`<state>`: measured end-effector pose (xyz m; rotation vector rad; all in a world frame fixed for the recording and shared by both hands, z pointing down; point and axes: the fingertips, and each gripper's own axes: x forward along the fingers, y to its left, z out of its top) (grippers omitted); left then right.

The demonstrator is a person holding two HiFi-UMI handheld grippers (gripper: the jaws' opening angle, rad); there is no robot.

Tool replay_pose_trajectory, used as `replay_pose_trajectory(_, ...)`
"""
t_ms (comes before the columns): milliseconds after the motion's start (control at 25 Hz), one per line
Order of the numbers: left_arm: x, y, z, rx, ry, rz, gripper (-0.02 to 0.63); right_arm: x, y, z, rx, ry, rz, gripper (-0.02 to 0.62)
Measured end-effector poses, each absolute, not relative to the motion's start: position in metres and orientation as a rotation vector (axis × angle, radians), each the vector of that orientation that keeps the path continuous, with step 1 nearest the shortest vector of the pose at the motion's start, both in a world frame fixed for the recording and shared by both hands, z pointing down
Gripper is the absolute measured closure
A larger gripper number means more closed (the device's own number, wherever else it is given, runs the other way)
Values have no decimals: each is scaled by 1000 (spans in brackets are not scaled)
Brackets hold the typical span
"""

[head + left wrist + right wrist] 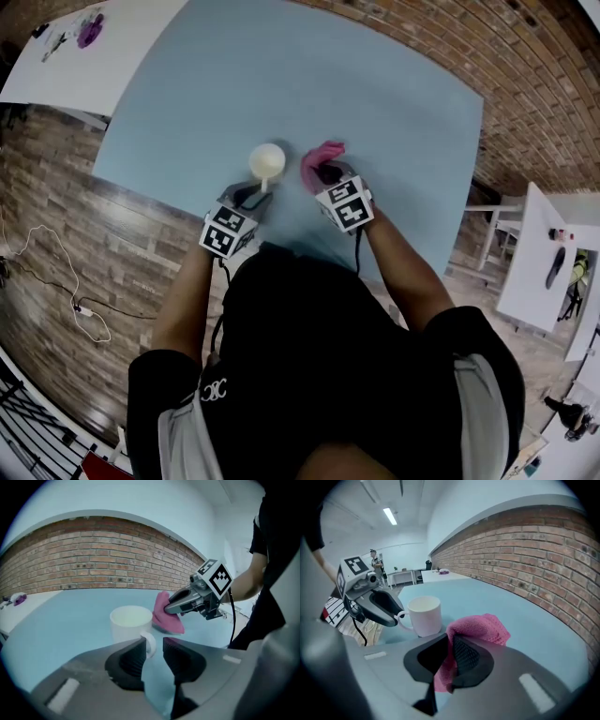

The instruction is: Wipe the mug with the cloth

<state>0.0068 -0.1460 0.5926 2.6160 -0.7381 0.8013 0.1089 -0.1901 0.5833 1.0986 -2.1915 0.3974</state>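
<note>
**A:** Obs, left gripper (153, 651): the jaws stand a narrow gap apart with nothing pressed between the pads. The white ceramic mug with a loop handle (131, 623) stands upright on the pale blue table top (394, 112), directly ahead of the tips. Its handle (151, 644) sits at the mouth of the gap, close to the left-hand jaw.

**B:** Right gripper (450, 653)?

**A:** Clamped on the pink fleecy cloth (480, 627). A fold bunches up beyond its tips and a tail hangs below the jaws. The mug is ahead and to the left of it, just beside the cloth, and I see no contact.

**B:** Handling estimate for the mug?

**A:** Judgement only: rigid, glazed and so slippery, moderately heavy, and it would chip if tipped over. The body looks too wide for these jaws, so the handle loop is the place to take hold. One pad goes inside the loop and one outside, which stops the mug turning under the wipe.

**B:** And the cloth?

**A:** Soft, light and limp, so it carries no push of its own. It is best gripped near the bunched fold, leaving a pad of fabric ahead of the tips to meet the wall and rim, not bare jaw
</note>
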Motion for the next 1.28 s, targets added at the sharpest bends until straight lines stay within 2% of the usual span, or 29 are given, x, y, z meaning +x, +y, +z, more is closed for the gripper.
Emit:
replay_pose_trajectory(480,-29,-156,575,2528,-1080,691,485,104,-168,560,1052,-2305,349,558)
replay_pose_trajectory(680,-54,-150,560,2464,-1289,634,594,103,-157,559,1037,-2368,350,558)
replay_pose_trajectory(720,-58,-149,558,2450,-1321,625,600,104,-155,560,1038,-2377,354,558)
replay_pose_trajectory(1280,-132,-148,519,2301,-1619,504,601,97,-137,563,1075,-2461,430,558)
